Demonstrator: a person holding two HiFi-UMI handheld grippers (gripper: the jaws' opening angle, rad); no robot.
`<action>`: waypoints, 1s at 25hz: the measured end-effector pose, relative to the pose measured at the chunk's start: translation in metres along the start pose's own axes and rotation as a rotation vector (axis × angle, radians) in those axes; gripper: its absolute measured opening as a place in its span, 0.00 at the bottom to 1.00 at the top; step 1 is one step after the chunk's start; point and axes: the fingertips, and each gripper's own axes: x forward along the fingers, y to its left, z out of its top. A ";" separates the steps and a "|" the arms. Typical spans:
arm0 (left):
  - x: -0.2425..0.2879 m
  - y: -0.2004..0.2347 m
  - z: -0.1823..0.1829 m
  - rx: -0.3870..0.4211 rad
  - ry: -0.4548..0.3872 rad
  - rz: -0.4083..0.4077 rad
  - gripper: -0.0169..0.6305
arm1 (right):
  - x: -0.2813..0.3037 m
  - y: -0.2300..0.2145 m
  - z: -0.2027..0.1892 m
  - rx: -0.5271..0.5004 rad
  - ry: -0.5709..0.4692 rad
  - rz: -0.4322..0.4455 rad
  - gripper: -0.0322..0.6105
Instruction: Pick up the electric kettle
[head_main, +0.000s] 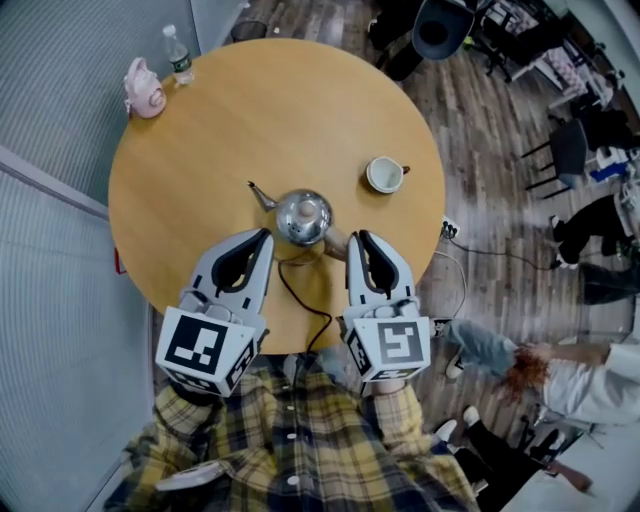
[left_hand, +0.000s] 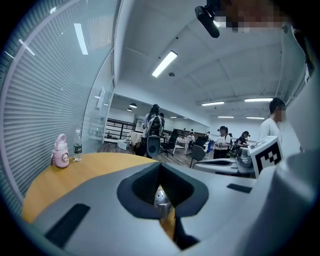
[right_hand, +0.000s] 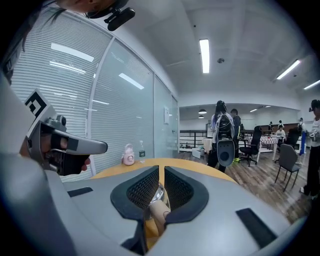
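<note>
Kettle (head_main: 303, 217) seen whole only in head view, just ahead of left gripper (head_main: 264, 238) & right gripper (head_main: 358, 240), both w/ jaws closed, holding nothing; gripper views catch only slivers thru jaw gaps.

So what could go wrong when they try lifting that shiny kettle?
The black cord runs from the kettle over the edge of the table, so a lift could tug it taut and tip the kettle. Also, the right gripper has its fingers closed by the handle; pushed forward like that, they might shove the kettle.
</note>
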 end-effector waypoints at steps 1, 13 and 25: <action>0.000 0.001 -0.002 -0.001 0.003 -0.001 0.03 | 0.000 -0.002 -0.004 0.005 0.006 -0.008 0.11; 0.014 0.008 -0.027 0.006 0.027 -0.004 0.03 | -0.002 -0.011 -0.047 0.017 0.058 -0.015 0.25; 0.025 0.022 -0.062 0.004 0.062 0.036 0.03 | 0.000 -0.020 -0.111 -0.011 0.115 -0.065 0.39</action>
